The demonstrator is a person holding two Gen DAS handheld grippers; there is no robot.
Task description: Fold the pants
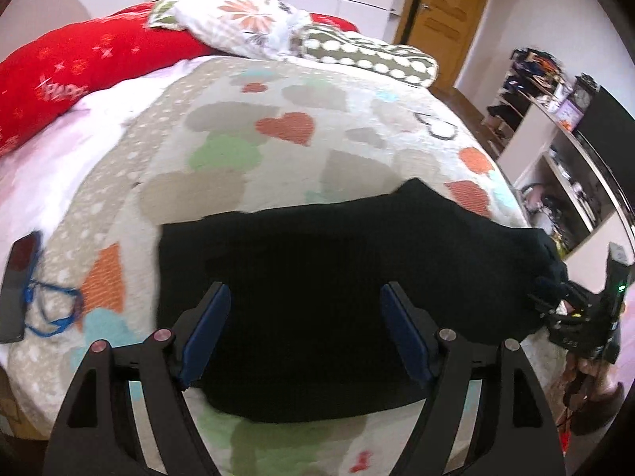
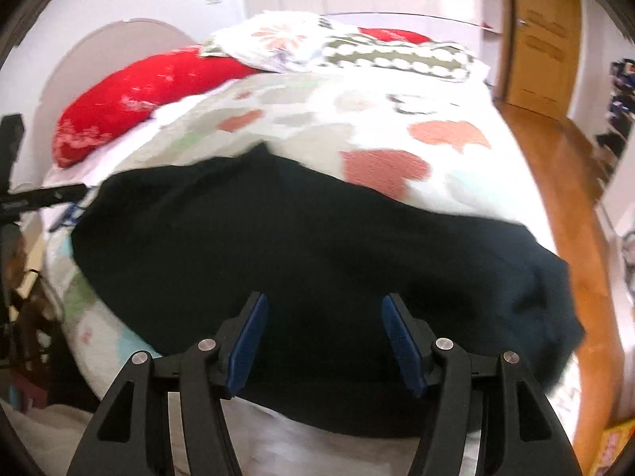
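Note:
Black pants lie folded in a broad flat shape across the near part of a bed with a heart-patterned blanket. My left gripper hovers over their middle, open, with nothing pressed between its blue pads. At the pants' bunched right end the right gripper shows from the side. In the right wrist view the same pants fill the middle, and my right gripper stands open above their near edge, pads apart from the cloth. The pants' right end hangs rumpled at the bed's edge.
A red pillow, a floral pillow and a dotted pillow lie at the head of the bed. A dark phone with a blue cord rests at the left. Cluttered shelves and a wooden door stand on the right.

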